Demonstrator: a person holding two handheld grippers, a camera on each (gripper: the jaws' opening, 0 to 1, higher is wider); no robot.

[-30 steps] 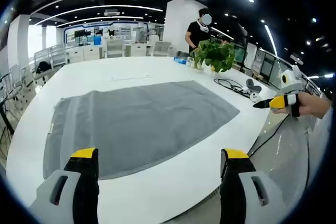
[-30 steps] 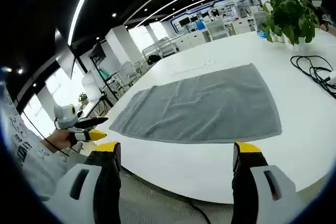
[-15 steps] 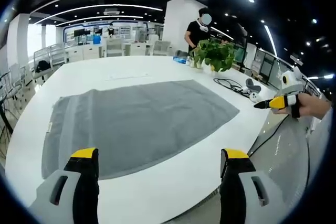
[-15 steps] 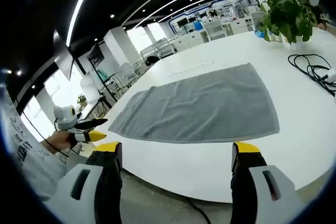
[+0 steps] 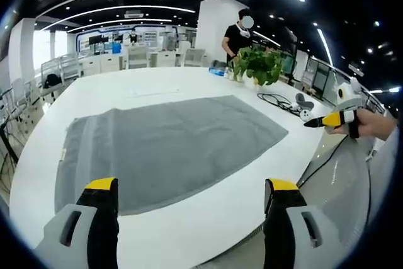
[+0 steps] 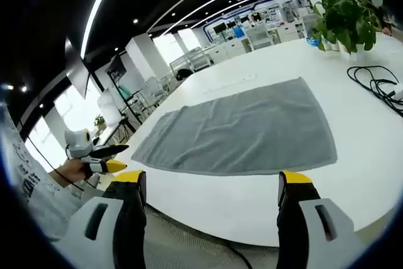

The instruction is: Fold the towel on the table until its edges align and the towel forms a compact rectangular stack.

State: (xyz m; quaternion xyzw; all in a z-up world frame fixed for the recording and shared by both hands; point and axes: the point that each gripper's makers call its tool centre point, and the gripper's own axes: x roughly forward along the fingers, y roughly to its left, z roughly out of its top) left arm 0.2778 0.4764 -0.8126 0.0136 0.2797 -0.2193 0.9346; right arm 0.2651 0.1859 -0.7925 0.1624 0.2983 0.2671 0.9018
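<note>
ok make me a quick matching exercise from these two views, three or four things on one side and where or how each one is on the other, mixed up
Things:
1. towel
2. potted plant
3. black cable
4. left tongs

Places or states:
A. open, holding nothing, near the table's front edge
B. looped on the white table beside the towel's short end
C. spread flat and unfolded on the table
D. standing upright at the table's far side

Pairs: 1-C, 2-D, 3-B, 4-A
</note>
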